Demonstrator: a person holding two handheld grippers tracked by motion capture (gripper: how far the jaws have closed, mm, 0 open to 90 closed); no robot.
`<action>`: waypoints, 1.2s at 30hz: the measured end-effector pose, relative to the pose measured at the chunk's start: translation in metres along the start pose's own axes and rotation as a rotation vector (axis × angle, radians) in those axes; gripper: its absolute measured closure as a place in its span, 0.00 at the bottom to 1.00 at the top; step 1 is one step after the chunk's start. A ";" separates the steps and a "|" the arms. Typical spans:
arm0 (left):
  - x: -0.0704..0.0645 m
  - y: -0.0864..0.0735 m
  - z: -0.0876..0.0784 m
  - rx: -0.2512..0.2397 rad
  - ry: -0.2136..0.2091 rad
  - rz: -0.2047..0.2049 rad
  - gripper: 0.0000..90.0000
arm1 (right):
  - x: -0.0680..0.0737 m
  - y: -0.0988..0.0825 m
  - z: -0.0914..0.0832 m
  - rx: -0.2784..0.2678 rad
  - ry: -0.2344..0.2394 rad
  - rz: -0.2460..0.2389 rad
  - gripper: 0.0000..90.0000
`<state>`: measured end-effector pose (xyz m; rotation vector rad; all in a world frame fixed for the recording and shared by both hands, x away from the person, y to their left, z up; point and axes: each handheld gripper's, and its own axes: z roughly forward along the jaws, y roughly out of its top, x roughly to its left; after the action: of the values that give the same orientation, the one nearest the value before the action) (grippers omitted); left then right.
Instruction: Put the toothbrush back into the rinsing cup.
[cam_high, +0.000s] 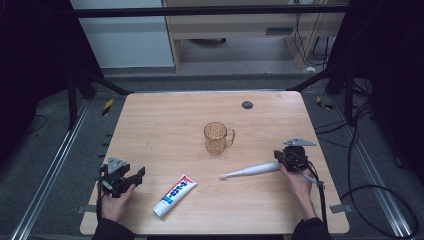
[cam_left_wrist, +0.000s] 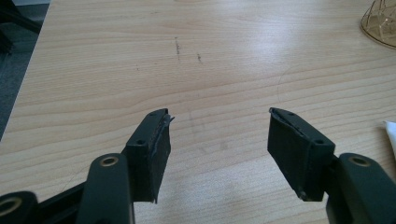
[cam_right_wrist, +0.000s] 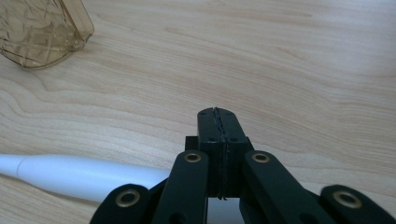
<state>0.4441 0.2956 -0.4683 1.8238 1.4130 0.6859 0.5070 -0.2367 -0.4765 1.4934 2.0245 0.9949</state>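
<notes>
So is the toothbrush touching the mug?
Apart. The high view shows a stretch of bare table between the toothbrush head and the mug.

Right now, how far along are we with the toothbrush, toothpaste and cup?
Nothing looks placed yet: the amber cup stands empty. In hand: the right claw is shut, jaws together, with the electric toothbrush lying on the table under it. Left: the toothpaste tube lies untouched beside the open left claw.
</notes>
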 end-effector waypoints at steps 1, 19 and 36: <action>0.000 0.000 0.000 0.000 0.001 0.001 0.43 | 0.000 -0.001 0.002 0.009 0.000 -0.005 1.00; 0.002 -0.001 0.000 0.001 -0.001 -0.007 0.43 | 0.003 -0.009 0.000 0.073 -0.021 -0.063 0.99; 0.004 -0.001 -0.001 -0.001 -0.001 -0.017 0.43 | 0.008 -0.021 -0.015 0.100 -0.008 -0.082 0.98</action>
<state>0.4434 0.2996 -0.4686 1.8090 1.4258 0.6774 0.4808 -0.2365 -0.4822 1.4491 2.1392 0.8654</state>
